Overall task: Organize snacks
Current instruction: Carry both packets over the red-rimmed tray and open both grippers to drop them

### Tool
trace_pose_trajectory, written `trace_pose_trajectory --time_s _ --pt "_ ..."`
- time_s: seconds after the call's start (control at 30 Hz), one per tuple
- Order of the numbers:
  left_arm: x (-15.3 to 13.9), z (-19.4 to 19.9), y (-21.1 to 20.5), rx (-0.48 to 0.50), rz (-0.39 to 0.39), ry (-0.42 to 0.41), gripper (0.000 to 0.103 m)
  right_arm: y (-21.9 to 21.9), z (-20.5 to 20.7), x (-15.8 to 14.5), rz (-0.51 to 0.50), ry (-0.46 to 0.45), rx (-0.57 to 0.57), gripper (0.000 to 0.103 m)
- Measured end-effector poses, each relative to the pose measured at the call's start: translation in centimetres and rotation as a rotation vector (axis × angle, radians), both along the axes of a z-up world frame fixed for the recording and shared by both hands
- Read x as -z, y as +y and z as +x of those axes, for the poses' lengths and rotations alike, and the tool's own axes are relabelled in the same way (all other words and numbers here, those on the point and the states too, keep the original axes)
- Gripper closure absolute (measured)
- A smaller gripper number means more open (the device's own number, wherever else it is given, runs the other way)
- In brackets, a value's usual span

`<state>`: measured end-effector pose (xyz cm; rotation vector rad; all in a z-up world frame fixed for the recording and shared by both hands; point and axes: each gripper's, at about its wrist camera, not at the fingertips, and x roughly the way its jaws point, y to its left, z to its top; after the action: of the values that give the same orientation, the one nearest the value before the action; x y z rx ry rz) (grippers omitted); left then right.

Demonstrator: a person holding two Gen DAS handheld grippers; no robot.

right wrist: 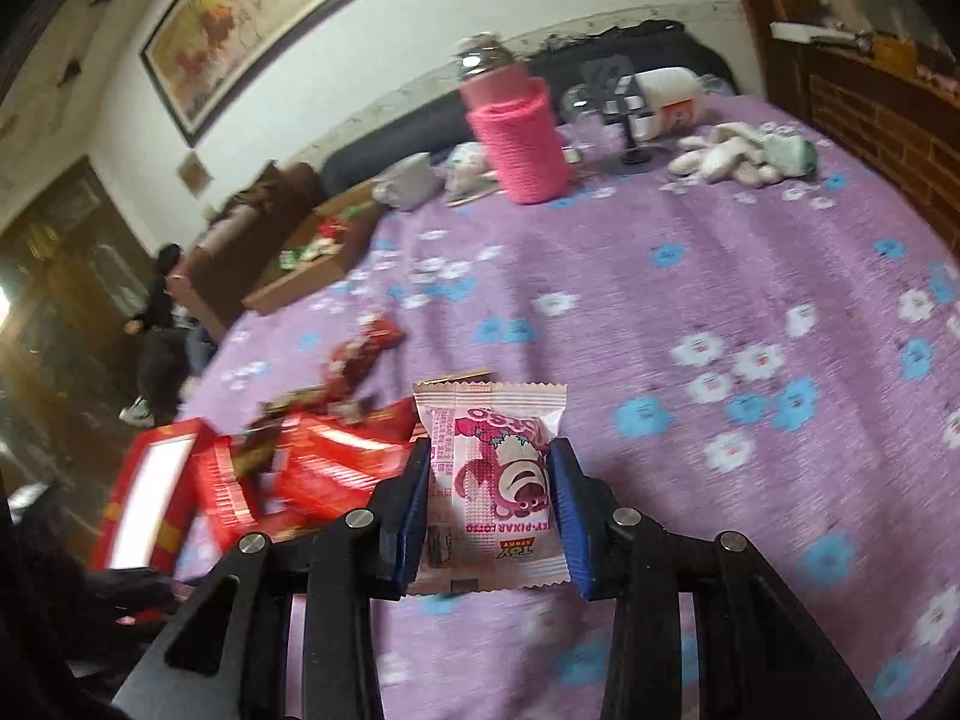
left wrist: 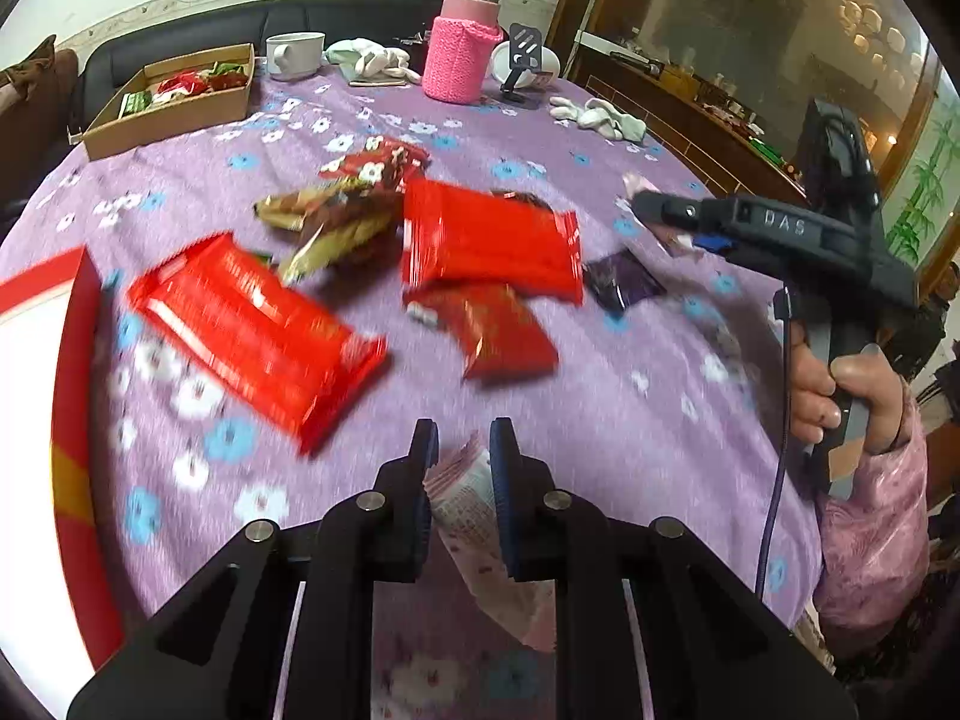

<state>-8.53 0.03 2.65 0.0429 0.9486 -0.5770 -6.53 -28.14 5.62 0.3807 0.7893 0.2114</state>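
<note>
Ahead of the left gripper (left wrist: 461,450), whose jaws pinch a pink snack packet (left wrist: 465,492), red wrappers (left wrist: 252,330) and a red packet pile (left wrist: 489,240) block the way forward and left. Forward-right lies bare purple tablecloth (left wrist: 648,360). Ahead of the right gripper (right wrist: 489,468), clamped on a pink Lotso packet (right wrist: 498,468), the cloth runs open to the pink-sleeved flask (right wrist: 519,144); red wrappers (right wrist: 336,468) crowd its left.

tablecloth (left wrist: 630,360): soft matt woven cloth, purple, flower print. red snack packs (left wrist: 252,330) at 9 o'clock from frame centre: glossy plastic film. pink pouch (right wrist: 495,474) between the right gripper's (right wrist: 491,498) blue ribbed pads (right wrist: 564,480): satin plastic film, crimped edges. bottle sleeve (left wrist: 459,57) at 12 o'clock: rough pink knit. box (left wrist: 171,111) at 11 o'clock: matt brown cardboard. gripper arms: matt black plastic, shiny metal pins.
</note>
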Motion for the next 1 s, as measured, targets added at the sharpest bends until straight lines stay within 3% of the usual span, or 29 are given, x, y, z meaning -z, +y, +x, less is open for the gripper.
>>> trace_pose_trajectory --time_s 0.27,0.57,0.8,1.0 --pt "-0.8 -2.6 2.3 -0.010 -0.028 -0.055 0.093 6.9 -2.4 -1.5 -0.009 -0.042 -0.169 0.064" --pt "-3.2 -3.9 7.4 -0.127 -0.081 -0.140 0.097 15.0 -2.7 -3.0 -0.026 -0.088 -0.333 0.065" --pt "-2.9 -4.4 11.1 -0.190 -0.118 -0.142 0.100 21.4 -1.7 -3.4 0.022 -0.095 -0.446 0.065" --pt "-4.8 -5.0 15.0 -0.270 -0.167 -0.198 0.100 26.7 -0.8 -3.5 0.064 -0.092 -0.548 0.065"
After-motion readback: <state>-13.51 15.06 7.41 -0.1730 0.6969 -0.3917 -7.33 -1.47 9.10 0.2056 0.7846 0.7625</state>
